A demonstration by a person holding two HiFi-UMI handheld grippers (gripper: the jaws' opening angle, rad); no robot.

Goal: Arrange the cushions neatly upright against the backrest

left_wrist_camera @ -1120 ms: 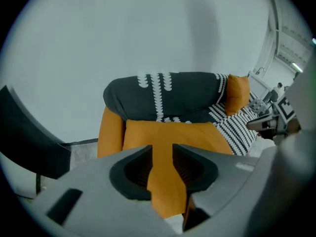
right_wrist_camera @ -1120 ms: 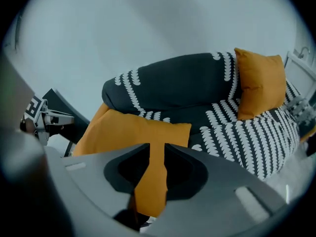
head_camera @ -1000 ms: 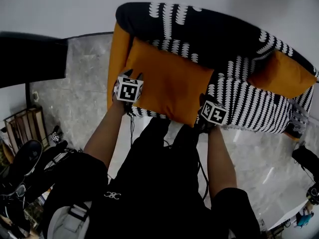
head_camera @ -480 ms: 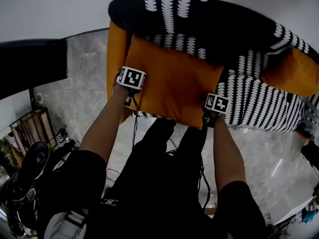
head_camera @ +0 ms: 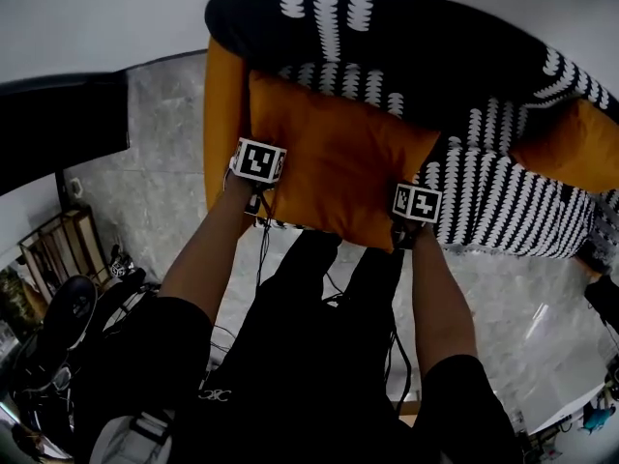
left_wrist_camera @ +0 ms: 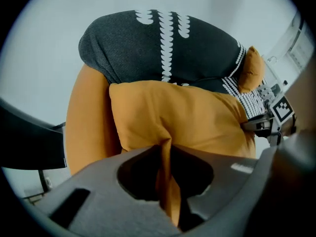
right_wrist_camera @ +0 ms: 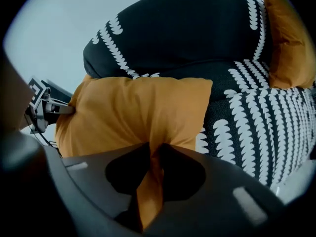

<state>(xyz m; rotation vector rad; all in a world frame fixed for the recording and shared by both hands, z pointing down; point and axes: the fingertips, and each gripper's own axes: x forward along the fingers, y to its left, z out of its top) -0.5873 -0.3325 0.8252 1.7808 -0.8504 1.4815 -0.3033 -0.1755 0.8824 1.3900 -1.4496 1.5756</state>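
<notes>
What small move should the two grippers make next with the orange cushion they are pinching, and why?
Probably lift the pinched edge and tip the orange cushion back against the backrest. The left gripper and right gripper have just been closing their jaws on its near edge, with fabric between them, and the cushion seems to lie sloped on the seat rather than upright.

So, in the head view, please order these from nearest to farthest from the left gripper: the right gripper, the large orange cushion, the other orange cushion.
1. Large orange cushion: the left gripper pinches its left edge.
2. Right gripper: pinches the same cushion's right edge.
3. Other orange cushion: far right on the sofa.
Both grippers' jaws have just been closing on that fabric.
</notes>
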